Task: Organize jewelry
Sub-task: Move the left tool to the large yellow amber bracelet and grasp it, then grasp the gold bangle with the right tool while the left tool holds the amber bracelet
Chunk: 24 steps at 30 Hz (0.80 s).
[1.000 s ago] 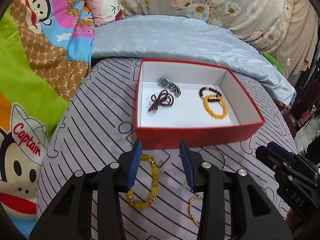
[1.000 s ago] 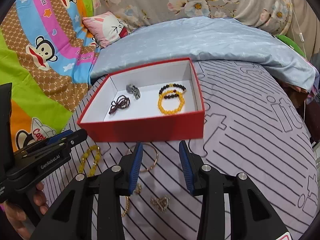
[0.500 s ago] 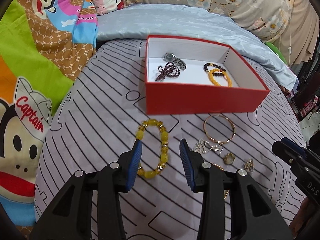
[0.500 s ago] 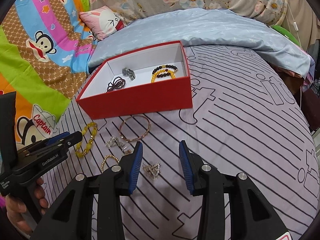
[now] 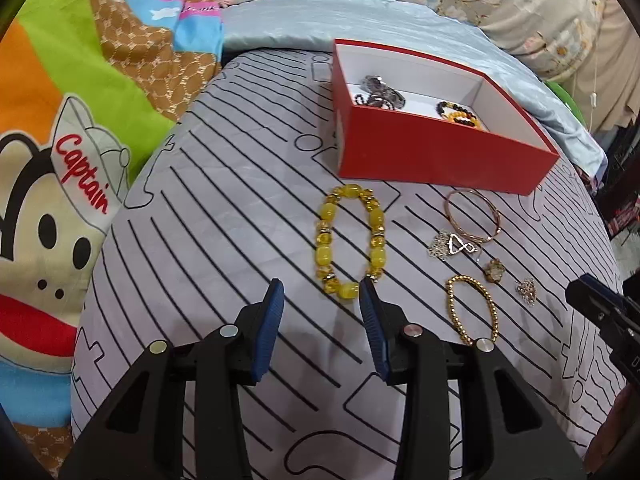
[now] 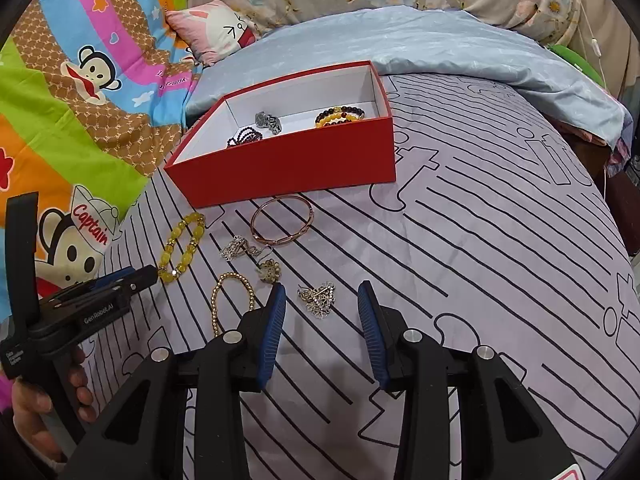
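Both tools gape, holding nothing: my left tool (image 5: 321,292) frames the yellow bracelet (image 5: 349,242) on the bed, short of the red box (image 5: 436,156). Beads could roll free as I pinch.

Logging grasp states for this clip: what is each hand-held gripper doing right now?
Left hand-held gripper: open, holding nothing, near the yellow bead bracelet.
Right hand-held gripper: open, holding nothing, around a rhinestone brooch.
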Motion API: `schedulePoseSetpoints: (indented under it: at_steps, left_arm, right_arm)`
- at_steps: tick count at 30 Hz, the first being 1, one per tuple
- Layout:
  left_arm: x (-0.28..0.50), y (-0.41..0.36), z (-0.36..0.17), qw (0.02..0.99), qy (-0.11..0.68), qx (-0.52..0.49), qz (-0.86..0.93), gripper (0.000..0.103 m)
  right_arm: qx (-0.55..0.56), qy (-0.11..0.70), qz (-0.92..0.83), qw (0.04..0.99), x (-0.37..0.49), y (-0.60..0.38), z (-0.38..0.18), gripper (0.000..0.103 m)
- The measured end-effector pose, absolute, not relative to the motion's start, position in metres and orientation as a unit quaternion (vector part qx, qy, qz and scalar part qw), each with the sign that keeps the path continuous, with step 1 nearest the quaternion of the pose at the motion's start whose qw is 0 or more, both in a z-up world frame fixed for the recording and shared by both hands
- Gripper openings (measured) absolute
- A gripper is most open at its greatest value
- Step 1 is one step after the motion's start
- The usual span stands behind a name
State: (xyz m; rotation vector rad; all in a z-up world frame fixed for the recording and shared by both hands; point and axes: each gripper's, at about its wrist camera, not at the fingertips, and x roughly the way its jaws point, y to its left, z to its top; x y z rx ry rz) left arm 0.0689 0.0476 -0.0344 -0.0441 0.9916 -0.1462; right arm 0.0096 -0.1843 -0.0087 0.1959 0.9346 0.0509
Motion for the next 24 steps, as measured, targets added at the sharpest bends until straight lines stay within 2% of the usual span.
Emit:
schedulePoseSetpoints:
  at_steps: [14,16,18,21,24]
  left_arm:
    - [0.096,0.039,-0.050,0.873,0.483,-0.024,-0.066,0.034]
    - [0.098,0.037,-0.051,0.874,0.480,-0.022,-0.068,0.031]
    - [0.100,0.036,-0.051,0.875,0.478,-0.020,-0.068,0.020]
    - [0.103,0.035,-0.052,0.876,0.476,-0.019,-0.070,0.010]
    - [0.103,0.033,-0.052,0.877,0.475,-0.015,-0.073,0.009]
  right_arm:
    - [0.088,0.455,0.033,0.885,0.016,-0.175,-0.012,0.037]
    - [0.089,0.456,0.034,0.885,0.021,-0.174,-0.013,0.037]
    - [0.092,0.456,0.035,0.884,0.027,-0.175,-0.015,0.037]
    - [0.097,0.460,0.037,0.882,0.038,-0.174,-0.020,0.037]
    - [0.101,0.462,0.040,0.880,0.049,-0.173,-0.024,0.035]
